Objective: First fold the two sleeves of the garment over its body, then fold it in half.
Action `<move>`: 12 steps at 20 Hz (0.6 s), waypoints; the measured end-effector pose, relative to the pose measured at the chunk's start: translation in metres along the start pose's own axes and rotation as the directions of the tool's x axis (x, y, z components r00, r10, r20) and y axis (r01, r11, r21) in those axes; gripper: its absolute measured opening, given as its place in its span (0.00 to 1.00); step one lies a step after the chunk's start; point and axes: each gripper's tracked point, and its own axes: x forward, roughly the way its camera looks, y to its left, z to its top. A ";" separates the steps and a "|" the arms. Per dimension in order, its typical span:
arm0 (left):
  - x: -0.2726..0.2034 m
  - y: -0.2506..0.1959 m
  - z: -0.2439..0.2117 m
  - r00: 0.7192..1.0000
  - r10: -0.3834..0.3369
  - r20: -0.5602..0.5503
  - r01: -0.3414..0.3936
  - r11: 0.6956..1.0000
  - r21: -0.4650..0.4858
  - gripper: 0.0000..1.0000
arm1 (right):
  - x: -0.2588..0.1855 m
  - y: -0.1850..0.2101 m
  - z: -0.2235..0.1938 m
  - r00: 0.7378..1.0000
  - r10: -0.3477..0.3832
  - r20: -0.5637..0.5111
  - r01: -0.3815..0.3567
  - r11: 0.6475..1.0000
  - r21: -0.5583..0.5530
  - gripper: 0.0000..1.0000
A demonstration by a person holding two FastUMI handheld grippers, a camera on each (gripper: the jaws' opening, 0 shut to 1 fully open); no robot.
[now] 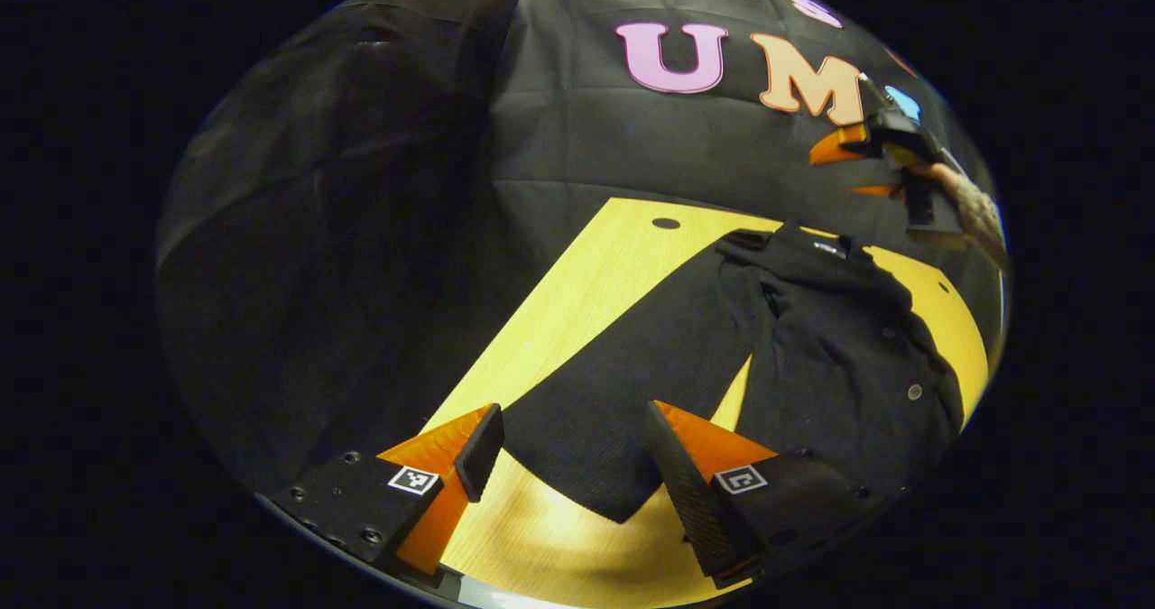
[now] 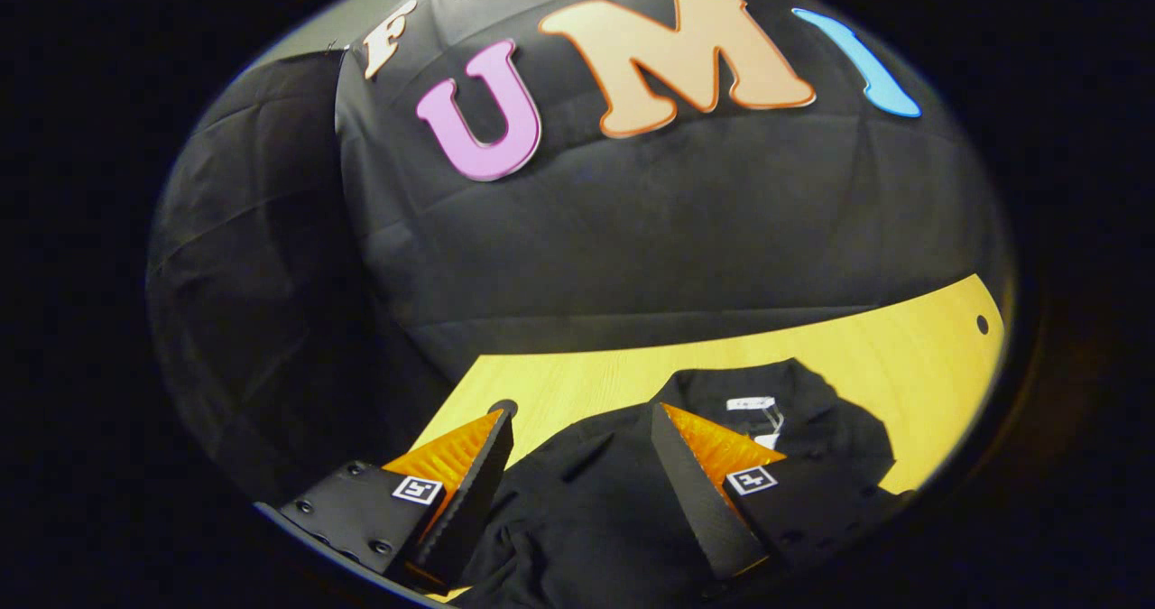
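Note:
A black buttoned garment [image 1: 839, 347] lies spread on the wooden table [image 1: 577, 302], collar toward the wall. One sleeve [image 1: 623, 392] stretches out from the shoulder toward me. My left gripper [image 1: 573, 410] hovers open above that sleeve near its cuff, holding nothing. Farther off, my right gripper [image 1: 848, 169] is held up by a hand [image 1: 974, 207] past the collar end. In the right gripper view, the right gripper [image 2: 582, 415] stands open above the garment [image 2: 586, 510], near the shoulder and the collar with its white label [image 2: 751, 403]. Nothing sits between its fingers.
The table [image 2: 812, 356] has small round holes [image 2: 982, 324] near its corners, another hole [image 1: 666, 223] by the far edge. The black cloth wall [image 1: 632, 149] rises right behind the table. Bare wood shows left of the sleeve and beside the collar.

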 end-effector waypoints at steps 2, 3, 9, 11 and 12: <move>0.007 -0.002 -0.012 1.000 -0.005 -0.028 0.005 1.000 0.001 0.95 | -0.032 -0.017 0.017 0.998 -0.022 0.051 0.022 1.000 -0.002 0.98; 0.011 -0.005 -0.017 0.999 -0.009 -0.042 0.009 1.000 0.003 0.95 | -0.048 -0.026 0.024 0.996 -0.033 0.078 0.033 0.999 -0.003 0.98; 0.023 -0.007 -0.035 0.997 -0.007 -0.078 0.009 1.000 0.025 0.95 | -0.144 -0.079 0.051 0.976 -0.130 0.174 0.142 0.988 -0.057 0.97; 0.024 -0.006 -0.037 0.997 -0.010 -0.081 0.013 0.999 0.033 0.94 | -0.170 -0.097 0.053 0.970 -0.165 0.179 0.180 0.981 -0.073 0.98; 0.025 -0.006 -0.037 0.996 -0.012 -0.083 0.015 0.999 0.036 0.95 | -0.183 -0.104 0.052 0.966 -0.184 0.184 0.200 0.977 -0.074 0.98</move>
